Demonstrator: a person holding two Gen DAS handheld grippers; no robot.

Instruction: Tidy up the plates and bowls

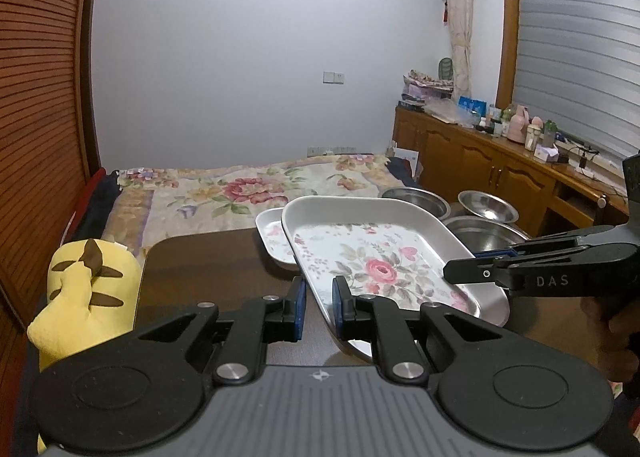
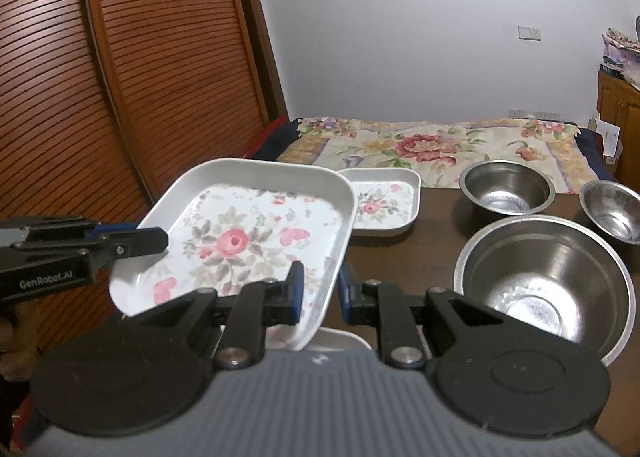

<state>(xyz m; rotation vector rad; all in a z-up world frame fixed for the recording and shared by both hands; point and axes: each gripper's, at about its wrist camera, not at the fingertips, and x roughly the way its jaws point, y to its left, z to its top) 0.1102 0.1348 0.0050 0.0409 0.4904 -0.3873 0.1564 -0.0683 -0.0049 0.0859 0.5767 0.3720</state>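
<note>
Where bed meets table (image 2: 432, 217), trays.

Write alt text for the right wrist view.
Both grippers hold a large floral tray tilted above the dark table: the right gripper straddles its near rim, the left gripper its left edge. Behind sit a smaller floral tray and three steel bowls.

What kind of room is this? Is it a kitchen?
Probably a bedroom, not a kitchen. There is a bed with a flowery blanket, a wooden louvred wardrobe, and a yellow plush toy beside the dark table.
</note>
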